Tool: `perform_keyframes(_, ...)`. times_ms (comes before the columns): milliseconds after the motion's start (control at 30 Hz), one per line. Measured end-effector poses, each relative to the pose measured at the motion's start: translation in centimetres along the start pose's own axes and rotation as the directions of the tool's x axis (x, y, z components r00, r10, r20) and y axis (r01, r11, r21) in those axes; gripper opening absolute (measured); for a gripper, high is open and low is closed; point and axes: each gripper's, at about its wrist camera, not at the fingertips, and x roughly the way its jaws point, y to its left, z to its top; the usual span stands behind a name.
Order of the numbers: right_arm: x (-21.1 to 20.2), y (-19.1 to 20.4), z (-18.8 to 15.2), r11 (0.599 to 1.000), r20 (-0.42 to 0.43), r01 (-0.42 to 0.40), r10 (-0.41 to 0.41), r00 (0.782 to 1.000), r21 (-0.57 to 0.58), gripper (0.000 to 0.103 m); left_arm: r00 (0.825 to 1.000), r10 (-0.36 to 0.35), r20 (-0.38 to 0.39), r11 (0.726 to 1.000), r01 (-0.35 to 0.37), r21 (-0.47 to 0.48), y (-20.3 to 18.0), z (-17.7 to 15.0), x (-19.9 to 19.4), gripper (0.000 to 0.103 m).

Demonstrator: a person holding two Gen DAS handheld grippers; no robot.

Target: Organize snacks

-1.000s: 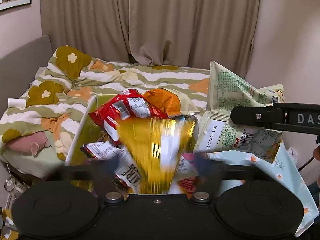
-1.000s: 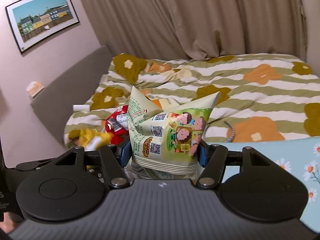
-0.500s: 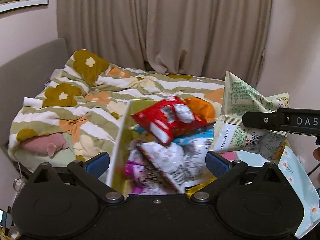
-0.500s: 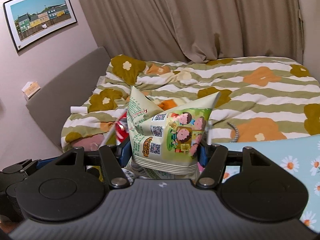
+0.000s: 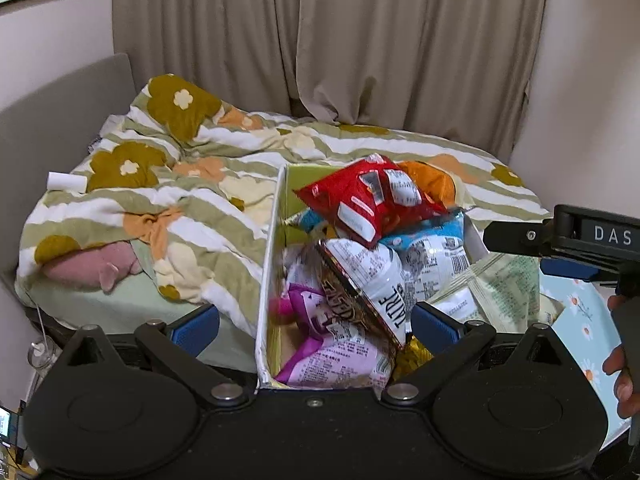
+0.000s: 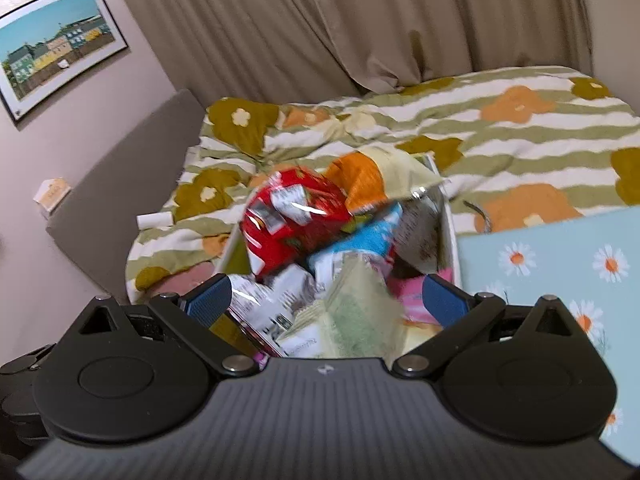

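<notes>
Opening my right gripper [image 6: 326, 300], I see the pale green bag [image 6: 352, 312] lying tilted between its spread blue pads [image 6: 210, 300], untouched, atop the snacks in the box [image 5: 269, 264]. My left gripper [image 5: 314, 326] gapes empty over it; "TURE" shows on a white bag [image 5: 376, 276].

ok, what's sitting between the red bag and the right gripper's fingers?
In the right wrist view: the blue-and-white packets and the pale green bag, below the red bag.

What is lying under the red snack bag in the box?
Under the red snack bag in the box lie a blue packet, a white printed packet and an orange one behind. Anything deeper is covered.
</notes>
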Motion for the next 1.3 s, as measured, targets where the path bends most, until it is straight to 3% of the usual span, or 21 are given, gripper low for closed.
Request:
perform_keyframes(433,-2.8,-1.0,0.0,1.000,0.030,-0.007,0.007,1.000,0.002,0.103,0.999,0.004,0.042,1.000,-0.005,0.015,-2.0,0.3,-1.9,0.103)
perform_keyframes(733,-9.7,-2.3,0.5,0.999,0.108,-0.021,0.026,0.994,-0.049,0.103,0.988,0.036,0.148,0.999,-0.040,0.022,-5.7,0.2,-7.3,0.103)
perform_keyframes(933,-15.0,-3.6,-0.3,0.991,0.174,0.067,-0.046,0.984,-0.118,0.103,0.969,0.059,0.241,0.997,-0.068,0.032,-8.6,-0.6,-10.9,0.103)
perform_keyframes(1067,-17.3,-4.4,-1.6,0.972,0.206,0.167,-0.132,0.970,-0.164,0.103,0.959,0.082,0.273,0.995,-0.096,0.038,-9.9,-1.3,-12.1,0.103)
perform_keyframes(1300,-18.8,-5.8,-4.3,0.929,0.189,0.307,-0.271,0.944,-0.204,0.103,0.932,0.082,0.353,0.990,-0.118,0.080,-12.0,-3.5,-13.7,0.103)
